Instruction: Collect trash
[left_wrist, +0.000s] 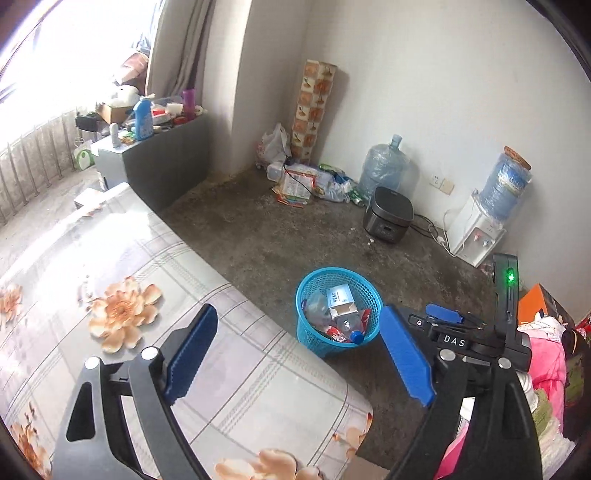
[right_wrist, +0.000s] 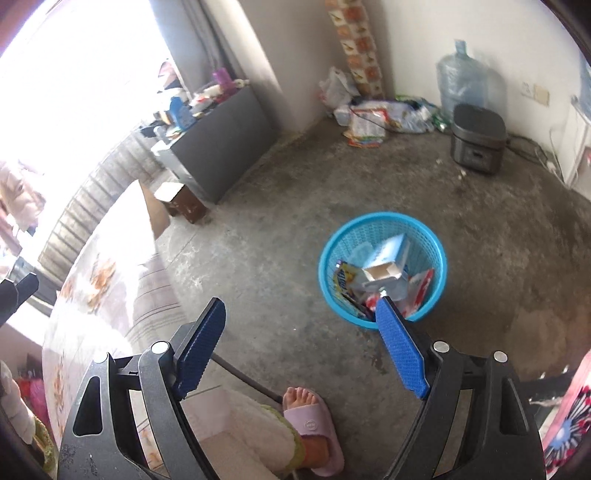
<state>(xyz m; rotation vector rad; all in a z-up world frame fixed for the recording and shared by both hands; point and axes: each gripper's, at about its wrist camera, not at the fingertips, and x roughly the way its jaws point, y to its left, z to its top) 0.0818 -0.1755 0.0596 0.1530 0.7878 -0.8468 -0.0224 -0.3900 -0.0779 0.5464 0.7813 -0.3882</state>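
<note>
The left gripper (left_wrist: 297, 354) is seen released, its blue fingers (left_wrist: 192, 352) spread wide with nothing between them. The right gripper (right_wrist: 301, 345) is likewise spread wide and empty. Both are angled downward above the floor (right_wrist: 258, 240). The trash (right_wrist: 384, 280), a carton, wrappers and a bottle, is gathered in the blue basket (left_wrist: 365, 291) set on the concrete floor, beside a floral-sheeted bed (left_wrist: 122, 306).

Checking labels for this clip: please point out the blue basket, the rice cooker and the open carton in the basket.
blue basket (right_wrist: 436, 236): right wrist view, far rim.
rice cooker (left_wrist: 391, 206): left wrist view, lid.
open carton (right_wrist: 388, 258): right wrist view, its side.
</note>
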